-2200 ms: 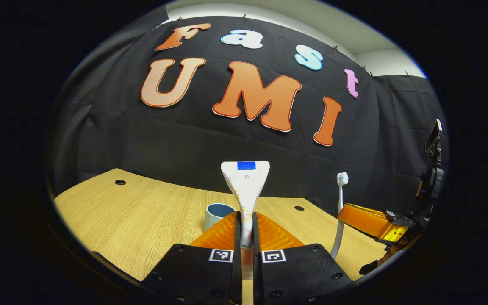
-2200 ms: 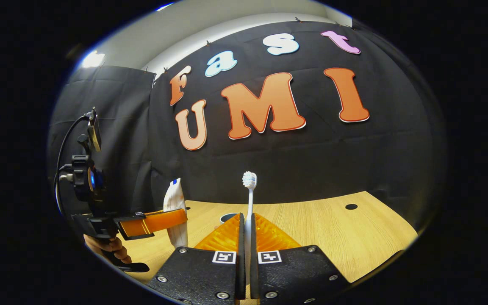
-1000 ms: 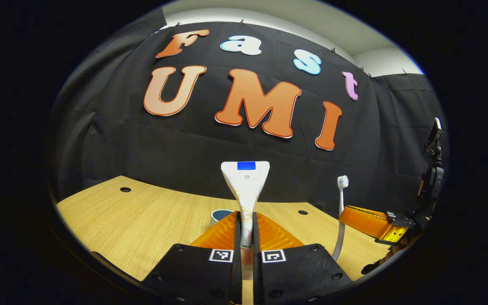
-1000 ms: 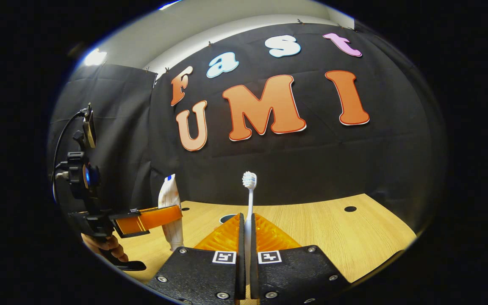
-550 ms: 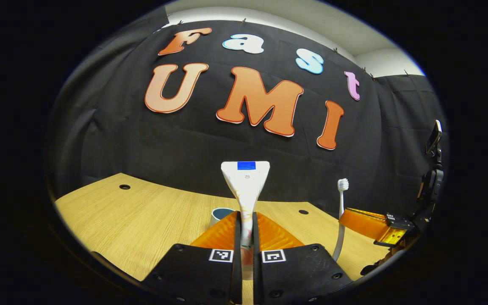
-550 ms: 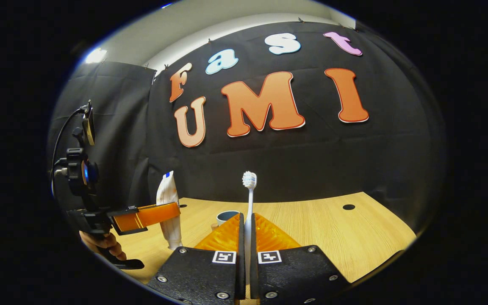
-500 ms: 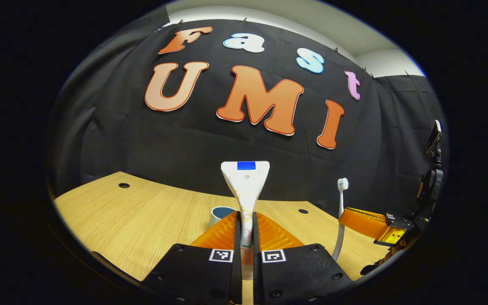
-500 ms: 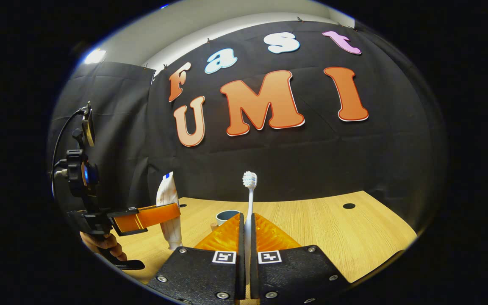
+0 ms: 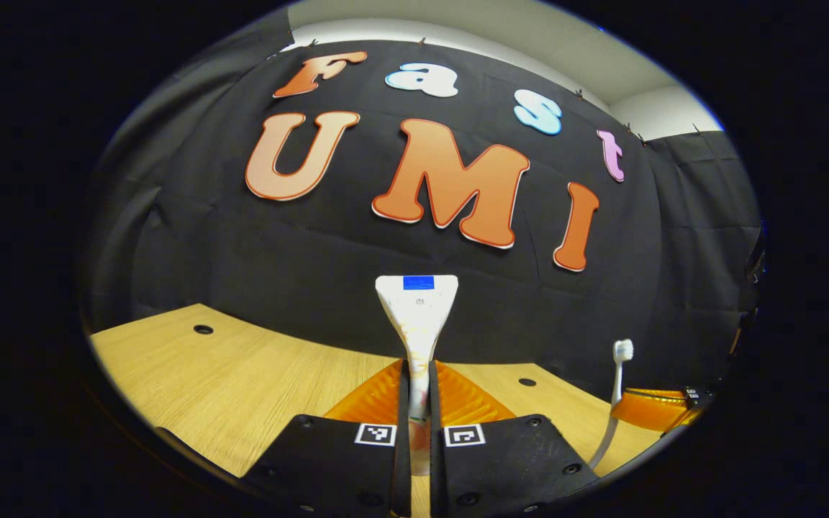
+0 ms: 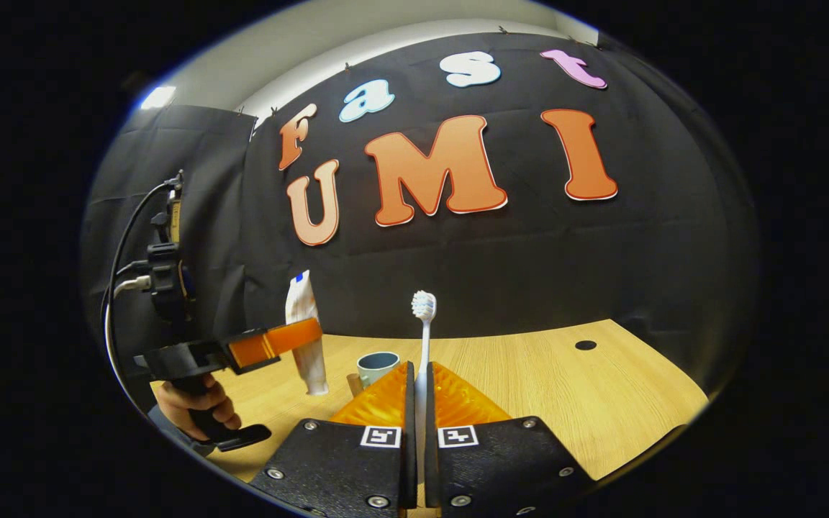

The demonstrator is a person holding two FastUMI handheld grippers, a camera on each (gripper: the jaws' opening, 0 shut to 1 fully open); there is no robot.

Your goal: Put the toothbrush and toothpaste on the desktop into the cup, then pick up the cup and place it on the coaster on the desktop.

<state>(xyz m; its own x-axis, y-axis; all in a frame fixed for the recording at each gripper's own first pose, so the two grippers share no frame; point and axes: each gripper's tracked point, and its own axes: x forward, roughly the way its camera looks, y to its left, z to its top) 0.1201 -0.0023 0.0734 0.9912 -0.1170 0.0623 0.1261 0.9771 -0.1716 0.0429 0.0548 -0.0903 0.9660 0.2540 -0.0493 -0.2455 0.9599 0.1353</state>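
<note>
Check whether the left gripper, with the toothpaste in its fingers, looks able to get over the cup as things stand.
Probably yes. In the right gripper view the left gripper holds the toothpaste upright, cap end down, just left of the open cup, with nothing between them. The right gripper and its toothbrush sit nearer the camera.

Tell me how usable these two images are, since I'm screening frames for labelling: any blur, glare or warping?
Left gripper view: sharp; fisheye bows the desktop edge, and the toothpaste is evenly lit, without glare. Right gripper view: also sharp on the toothbrush and cup; a bright ceiling light flares at upper left, and the rim bends the left gripper.
</note>
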